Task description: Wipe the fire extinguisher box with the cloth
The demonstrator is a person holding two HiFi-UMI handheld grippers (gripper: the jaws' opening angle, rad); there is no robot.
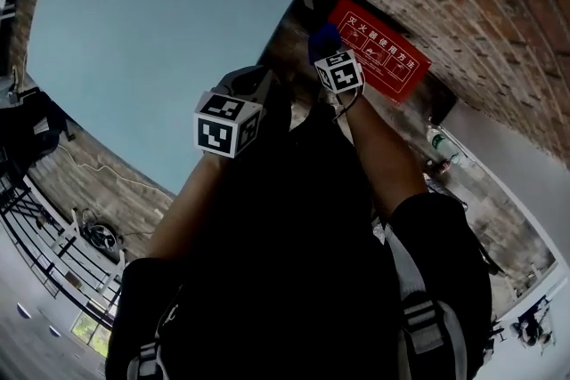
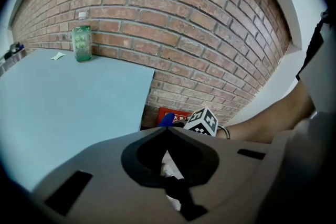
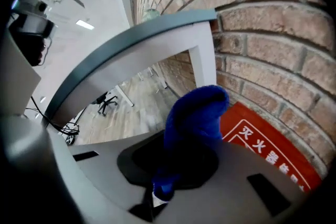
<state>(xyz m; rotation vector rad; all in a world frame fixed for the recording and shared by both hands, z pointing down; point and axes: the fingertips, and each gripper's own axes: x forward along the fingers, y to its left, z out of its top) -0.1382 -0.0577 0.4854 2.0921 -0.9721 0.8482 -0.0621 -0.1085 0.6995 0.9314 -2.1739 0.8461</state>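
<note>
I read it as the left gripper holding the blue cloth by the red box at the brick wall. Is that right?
No: the right gripper holds the blue cloth, as the right gripper view shows. The left gripper is shut with no cloth in it. The cloth is by the red box at the brick wall.

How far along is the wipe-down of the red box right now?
Done: the blue cloth is clamped in the right tongs. In hand: the cloth is held up next to the red fire extinguisher box at the brick wall; whether it touches, I cannot tell. Left: the wiping passes across the box. The left tongs are shut and empty, beside the table.
</note>
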